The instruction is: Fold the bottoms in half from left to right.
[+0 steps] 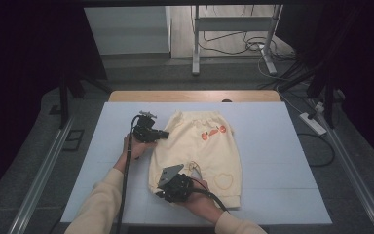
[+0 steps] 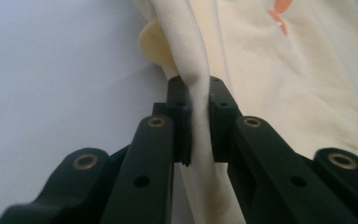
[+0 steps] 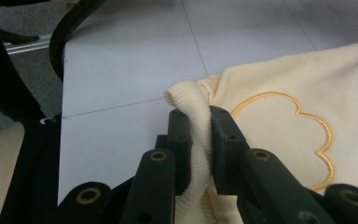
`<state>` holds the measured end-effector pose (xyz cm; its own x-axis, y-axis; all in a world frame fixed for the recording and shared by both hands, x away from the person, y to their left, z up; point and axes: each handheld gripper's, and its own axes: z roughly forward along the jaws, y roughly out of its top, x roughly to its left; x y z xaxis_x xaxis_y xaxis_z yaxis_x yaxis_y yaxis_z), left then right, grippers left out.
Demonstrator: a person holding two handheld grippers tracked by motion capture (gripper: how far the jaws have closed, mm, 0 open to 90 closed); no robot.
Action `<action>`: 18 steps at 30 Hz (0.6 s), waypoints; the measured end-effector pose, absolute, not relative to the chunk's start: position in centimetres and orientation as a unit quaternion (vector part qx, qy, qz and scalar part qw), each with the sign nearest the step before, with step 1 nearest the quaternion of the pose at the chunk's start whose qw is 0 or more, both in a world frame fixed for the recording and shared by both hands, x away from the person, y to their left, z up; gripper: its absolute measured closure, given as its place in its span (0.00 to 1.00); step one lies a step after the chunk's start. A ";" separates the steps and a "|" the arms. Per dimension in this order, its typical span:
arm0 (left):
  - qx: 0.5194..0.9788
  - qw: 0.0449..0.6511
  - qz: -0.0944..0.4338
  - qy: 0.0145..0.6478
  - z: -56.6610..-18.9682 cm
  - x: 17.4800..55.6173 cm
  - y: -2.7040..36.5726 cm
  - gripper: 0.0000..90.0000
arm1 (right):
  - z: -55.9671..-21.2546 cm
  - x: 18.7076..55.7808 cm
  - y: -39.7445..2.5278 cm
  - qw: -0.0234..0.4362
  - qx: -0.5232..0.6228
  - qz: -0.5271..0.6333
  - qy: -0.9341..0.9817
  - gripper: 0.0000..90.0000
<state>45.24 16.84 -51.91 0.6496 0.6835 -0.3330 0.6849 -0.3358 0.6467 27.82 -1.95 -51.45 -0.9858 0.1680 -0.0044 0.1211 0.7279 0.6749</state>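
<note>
The cream shorts (image 1: 197, 153) lie flat at the centre of the high view, on the white mat (image 1: 282, 146) that covers the table, waistband toward the top of the frame and ribbed hems toward the bottom. My left gripper (image 1: 164, 133) sits at their left edge, just left of centre; in the left gripper view its jaws are pinched on a raised fold of that cloth (image 2: 199, 121). My right gripper (image 1: 163, 195) is at the lower left corner of the garment, below centre, and in the right gripper view its jaws are clamped on the ribbed cuff (image 3: 193, 126), which bulges up between them beside an embroidered cloud outline (image 3: 289, 135).

Bare mat lies open to the left of the shorts and wider still to the right, with a narrower strip along the bottom. A wooden table edge (image 1: 195, 96) borders the mat at the top. Beyond it, a metal stand (image 1: 233, 36) and loose cables (image 1: 253, 46) sit on the floor, well apart from my hands. A power strip (image 1: 314, 123) lies off the right side.
</note>
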 end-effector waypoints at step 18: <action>0.798 0.433 -0.006 0.418 -49.7 44.6 17.8 0.91 | -49.6 27.6 -2.3 0.028 0.075 0.399 0.913 0.88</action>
